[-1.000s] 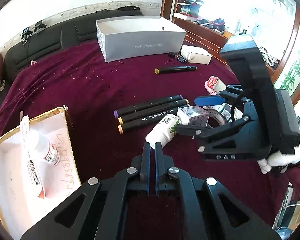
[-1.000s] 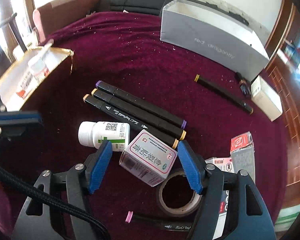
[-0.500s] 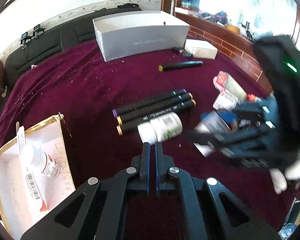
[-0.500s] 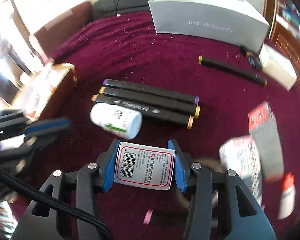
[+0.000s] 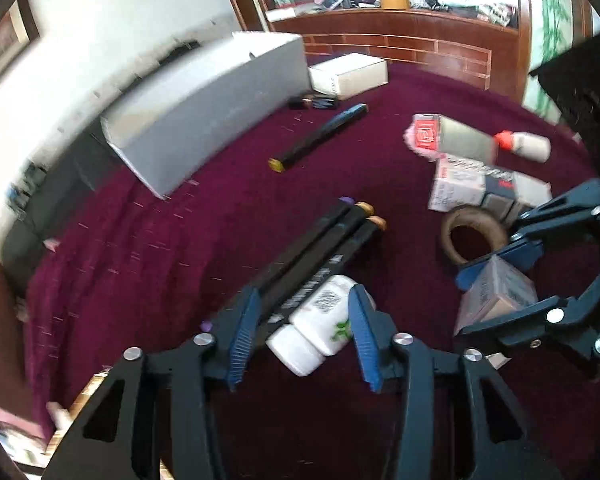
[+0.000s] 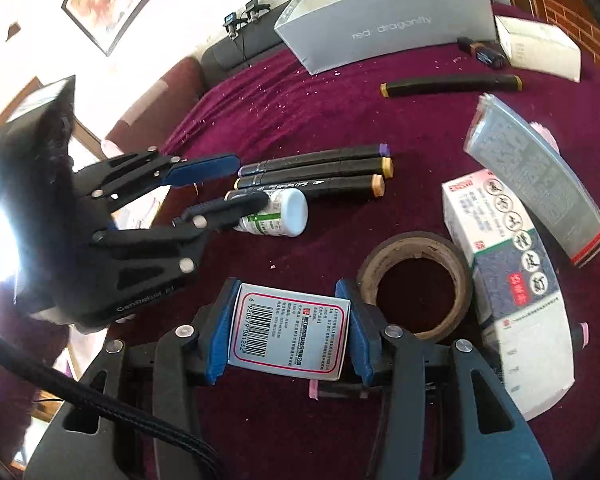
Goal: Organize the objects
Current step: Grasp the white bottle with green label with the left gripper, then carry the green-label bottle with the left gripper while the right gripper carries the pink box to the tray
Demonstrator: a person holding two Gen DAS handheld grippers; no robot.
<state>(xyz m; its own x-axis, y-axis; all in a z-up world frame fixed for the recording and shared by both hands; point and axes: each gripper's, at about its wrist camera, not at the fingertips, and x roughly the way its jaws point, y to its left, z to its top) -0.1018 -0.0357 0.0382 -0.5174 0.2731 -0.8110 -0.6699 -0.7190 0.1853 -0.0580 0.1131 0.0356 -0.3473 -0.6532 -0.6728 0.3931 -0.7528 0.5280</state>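
On the maroon cloth point(image 5: 148, 248), left hand-held gripper point(image 5: 300, 330) newly parted around white bottle point(image 5: 320, 328), right hand-held gripper point(image 6: 286, 330) now clamping small box point(image 6: 286, 330).

Four black markers point(image 6: 452, 84); one tape roll point(image 6: 416, 284); one white bottle point(image 6: 276, 216)

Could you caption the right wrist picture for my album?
Right tongs clamp a small barcoded box while left tongs straddle a white bottle.

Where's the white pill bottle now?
The white pill bottle lies on its side between the open left tool's fingers, against the three markers.
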